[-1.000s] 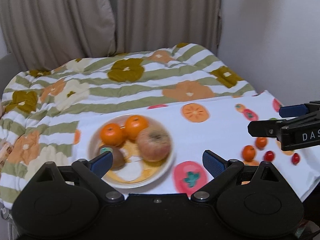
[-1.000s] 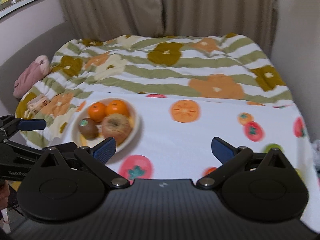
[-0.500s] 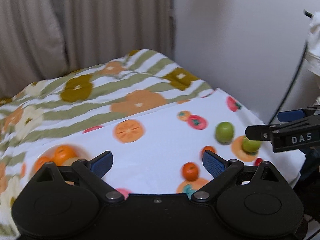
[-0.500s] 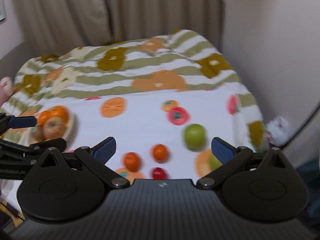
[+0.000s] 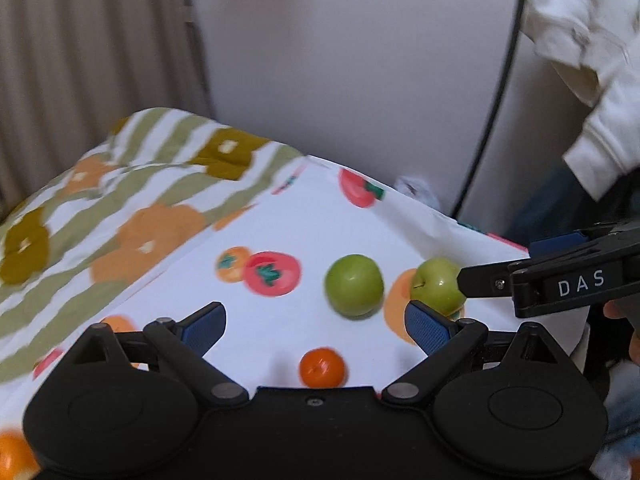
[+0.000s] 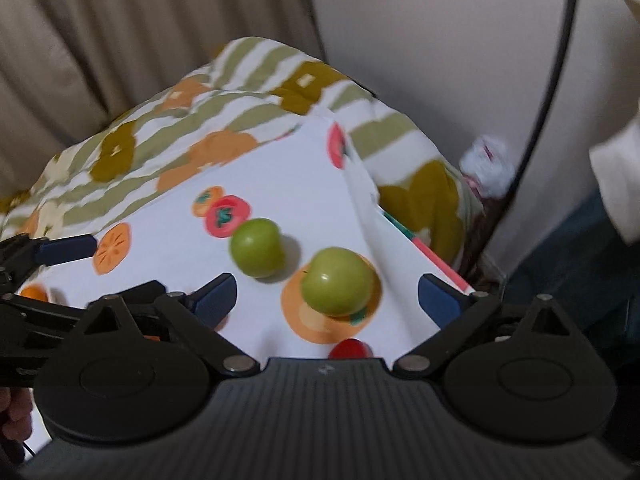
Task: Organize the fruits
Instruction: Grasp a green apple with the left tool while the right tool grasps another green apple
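Green apple, the nearer of two, sits on the fruit-print cloth just ahead of the right tongs, between the lines of its two blue fingertips but beyond them, not touched. It is round with no long axis; its stem dimple faces up and toward the left fingertip. A second green apple lies just beyond and left of it, apart from it. A small red fruit shows at the right tongs' base. The right tongs are spread wide, holding nothing. The left tongs are likewise spread and empty; a small orange fruit lies between their arms, near the body. In the left view, the right tongs' black finger tip overlaps the nearer apple's side; contact cannot be told.
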`<act>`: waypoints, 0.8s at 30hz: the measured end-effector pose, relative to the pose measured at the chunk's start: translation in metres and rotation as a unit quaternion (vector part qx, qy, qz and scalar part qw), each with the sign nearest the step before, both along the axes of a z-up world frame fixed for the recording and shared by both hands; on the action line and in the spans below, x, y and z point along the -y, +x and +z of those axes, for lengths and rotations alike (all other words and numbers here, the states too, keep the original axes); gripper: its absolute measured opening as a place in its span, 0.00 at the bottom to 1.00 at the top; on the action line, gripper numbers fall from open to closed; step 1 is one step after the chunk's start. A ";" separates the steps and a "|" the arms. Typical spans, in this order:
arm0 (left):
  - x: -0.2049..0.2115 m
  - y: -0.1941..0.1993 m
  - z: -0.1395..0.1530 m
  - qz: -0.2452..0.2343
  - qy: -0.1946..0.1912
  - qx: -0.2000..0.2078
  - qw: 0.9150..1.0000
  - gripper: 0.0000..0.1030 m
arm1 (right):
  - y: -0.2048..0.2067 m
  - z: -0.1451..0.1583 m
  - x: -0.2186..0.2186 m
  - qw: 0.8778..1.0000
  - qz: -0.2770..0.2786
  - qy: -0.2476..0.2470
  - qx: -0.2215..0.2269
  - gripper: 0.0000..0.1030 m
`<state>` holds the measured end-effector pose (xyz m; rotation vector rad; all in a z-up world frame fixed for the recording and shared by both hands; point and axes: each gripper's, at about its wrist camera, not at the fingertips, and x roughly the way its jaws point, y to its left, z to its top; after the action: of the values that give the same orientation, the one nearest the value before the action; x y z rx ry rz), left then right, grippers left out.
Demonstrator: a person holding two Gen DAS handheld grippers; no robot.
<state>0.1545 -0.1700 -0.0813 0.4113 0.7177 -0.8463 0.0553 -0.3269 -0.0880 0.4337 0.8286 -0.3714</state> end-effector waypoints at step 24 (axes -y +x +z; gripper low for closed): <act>0.078 0.039 -0.072 -0.118 0.058 -0.011 0.991 0.72 | 0.022 -0.056 0.023 0.990 -0.091 0.108 0.009 0.84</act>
<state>0.1938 -0.2476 -0.1530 0.6001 0.7497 -1.0352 0.0774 -0.3502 -0.1436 0.7166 0.8173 -0.4468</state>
